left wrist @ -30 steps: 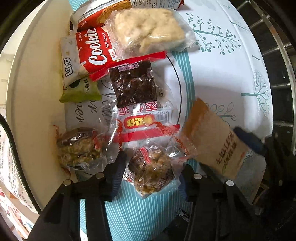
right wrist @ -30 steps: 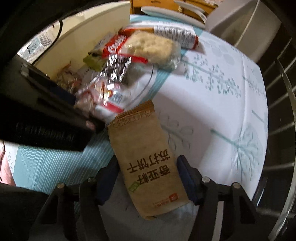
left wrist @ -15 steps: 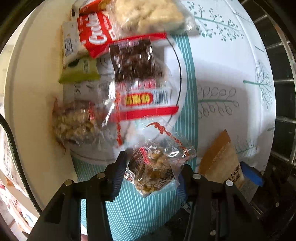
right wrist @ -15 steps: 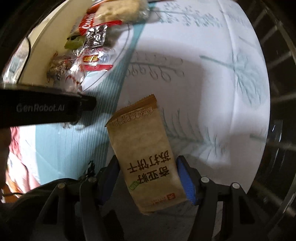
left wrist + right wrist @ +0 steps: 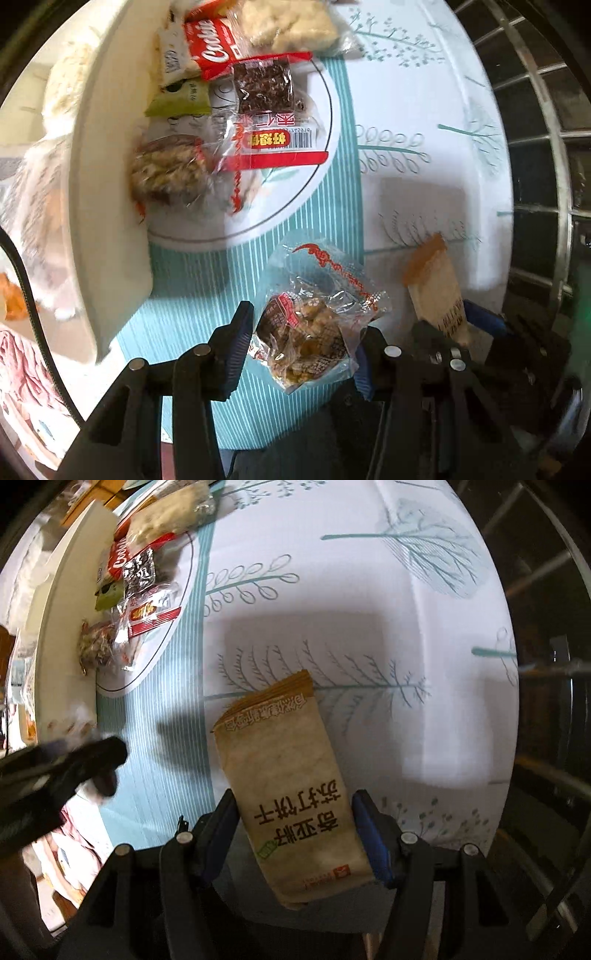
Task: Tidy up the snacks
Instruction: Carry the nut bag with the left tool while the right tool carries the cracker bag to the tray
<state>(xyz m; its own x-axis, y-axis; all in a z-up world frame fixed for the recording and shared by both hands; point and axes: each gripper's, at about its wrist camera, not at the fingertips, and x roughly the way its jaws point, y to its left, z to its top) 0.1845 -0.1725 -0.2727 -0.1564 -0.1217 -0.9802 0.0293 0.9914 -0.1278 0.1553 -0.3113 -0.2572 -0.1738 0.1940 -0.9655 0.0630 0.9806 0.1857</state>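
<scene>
My left gripper (image 5: 303, 339) is shut on a clear packet of nut brittle (image 5: 306, 336) and holds it above the striped cloth near the table's front edge. My right gripper (image 5: 295, 819) is shut on a brown paper cracker packet (image 5: 288, 775), also seen at the right of the left wrist view (image 5: 439, 295). Several more snacks lie on a round white plate (image 5: 295, 214) at the back left: a red cookie pack (image 5: 214, 51), a dark brownie packet (image 5: 264, 85), a pale rice cake (image 5: 291, 22) and a second nut packet (image 5: 166, 170).
A white raised rim or board (image 5: 107, 184) runs along the left of the plate. The tablecloth with leaf prints (image 5: 332, 590) spreads to the right. A dark metal railing (image 5: 535, 147) stands past the table's right edge. The left gripper shows blurred in the right wrist view (image 5: 62, 771).
Both grippers have pulled back from the plate toward the table's front edge, each carrying its packet. The snack pile now sits farther away at the upper left.
</scene>
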